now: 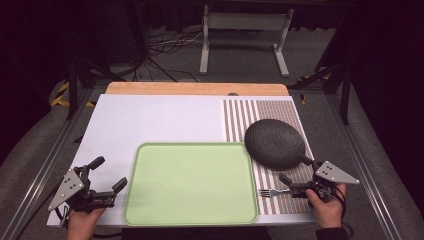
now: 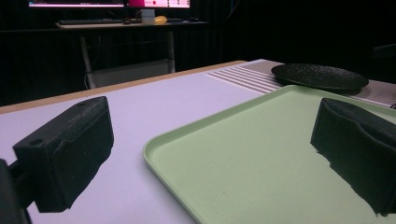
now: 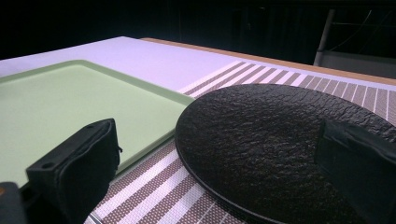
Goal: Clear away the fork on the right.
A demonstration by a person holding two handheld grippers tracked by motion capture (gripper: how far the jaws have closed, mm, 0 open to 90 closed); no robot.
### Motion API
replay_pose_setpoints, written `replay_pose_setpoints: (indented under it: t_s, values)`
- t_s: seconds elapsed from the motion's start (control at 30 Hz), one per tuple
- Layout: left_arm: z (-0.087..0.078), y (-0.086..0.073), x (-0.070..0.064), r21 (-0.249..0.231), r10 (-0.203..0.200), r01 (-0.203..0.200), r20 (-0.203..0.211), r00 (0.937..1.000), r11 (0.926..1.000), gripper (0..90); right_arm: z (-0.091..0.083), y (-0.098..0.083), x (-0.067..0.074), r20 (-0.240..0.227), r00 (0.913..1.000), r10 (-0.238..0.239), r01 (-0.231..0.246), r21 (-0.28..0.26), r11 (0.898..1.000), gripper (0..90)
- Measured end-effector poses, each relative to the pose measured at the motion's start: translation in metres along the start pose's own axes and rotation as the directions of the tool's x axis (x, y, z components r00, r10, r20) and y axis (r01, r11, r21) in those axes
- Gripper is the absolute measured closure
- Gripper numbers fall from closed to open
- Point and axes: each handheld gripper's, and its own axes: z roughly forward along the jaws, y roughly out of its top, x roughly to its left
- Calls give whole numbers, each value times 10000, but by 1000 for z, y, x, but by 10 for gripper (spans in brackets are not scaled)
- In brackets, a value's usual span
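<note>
The thing nearest to being handled is the small silver metal fork, which lies flat on the brown-and-white striped placemat just beside the right edge of the pale green rectangular plastic tray, and just in front of the round, rough-textured black plate as seen from the person's side. The fork's long axis runs across the surface, roughly square to the tray's right edge: its tines point toward the tray and its handle runs away from the tray toward the right gripper. That gripper sits at the handle end, very close to it, with its jaws spread wide and nothing between them; in the right gripper view they frame the black plate and a strip of the placemat. The left gripper is on the far side of the tray from the fork, over the bare white surface beside the tray's left edge, also released and empty, its jaws in the left gripper view straddling the tray's near corner. Judging by this, the right hand is much the nearer and the likely one to take the fork; since the handle points along the gripper's reach, the jaws would probably need to close across the handle.
</note>
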Motion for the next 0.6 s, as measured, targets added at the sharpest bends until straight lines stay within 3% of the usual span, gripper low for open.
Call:
replay_pose_setpoints:
  t_s: [0.6]
  values:
    - [0, 1, 0, -18, 10, -10, 39, 10000, 10000, 0, 0, 0, 1, -19, 10000, -79, 79, 89, 9999, 4]
